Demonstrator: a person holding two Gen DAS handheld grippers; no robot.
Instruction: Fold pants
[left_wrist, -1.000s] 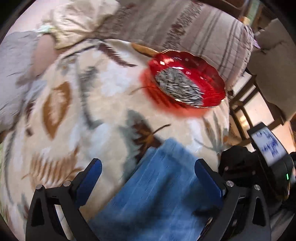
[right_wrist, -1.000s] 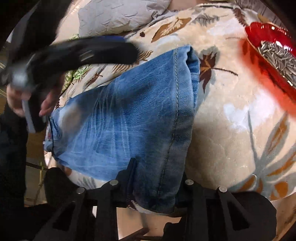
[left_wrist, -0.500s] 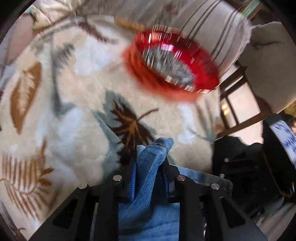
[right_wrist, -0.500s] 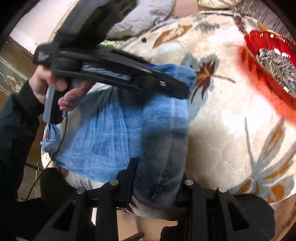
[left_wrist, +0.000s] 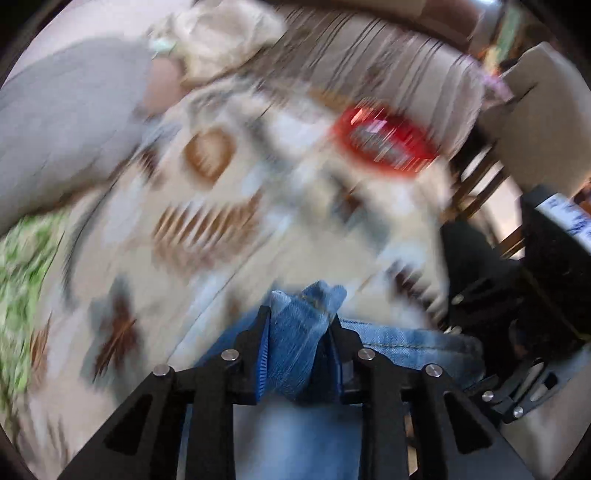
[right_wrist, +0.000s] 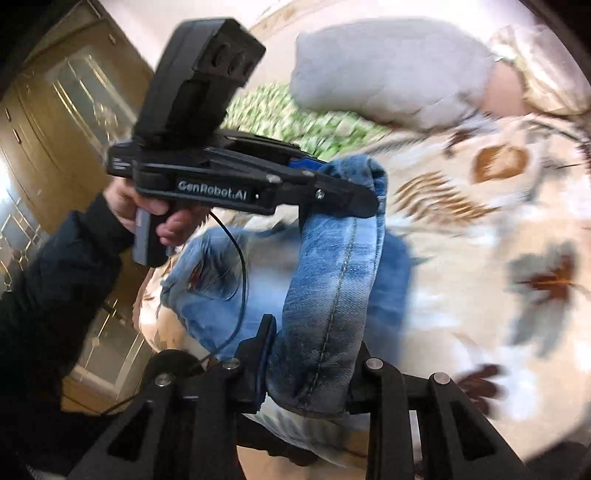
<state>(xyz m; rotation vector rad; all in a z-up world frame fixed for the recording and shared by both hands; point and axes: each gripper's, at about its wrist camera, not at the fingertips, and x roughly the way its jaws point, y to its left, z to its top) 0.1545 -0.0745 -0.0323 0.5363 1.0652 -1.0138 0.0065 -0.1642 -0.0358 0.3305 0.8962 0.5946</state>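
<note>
Pinching a bunched fold of blue denim, the left gripper (left_wrist: 299, 347) is seen with both blue pads pressed against the pants (left_wrist: 301, 332); its jaws have just eased slightly wider, with the cloth kept clamped between them. A tuft of fabric sticks up past the fingertips, and more denim trails down and to the right below the tool. In the right wrist view the same tool appears from the side, held in a person's hand (right_wrist: 147, 210) with a dark sleeve (right_wrist: 55, 280) behind it, its tip closed on the upper end of the raised denim.

The right gripper (right_wrist: 308, 365) is clamped on the lower end of that same strip, a thick seamed edge filling the gap between its pads. The pants are thus held between the two tools as a lifted band, raised off a cream blanket (right_wrist: 480, 277) printed with brown and grey leaves, while the rest of the garment lies spread on the blanket below and to the left.

A red bowl (left_wrist: 384, 144) is set on the blanket well beyond the pants, heavily blurred. A grey pillow (right_wrist: 388, 70) lies at the far edge, beside a green patterned cloth (right_wrist: 295, 114).
</note>
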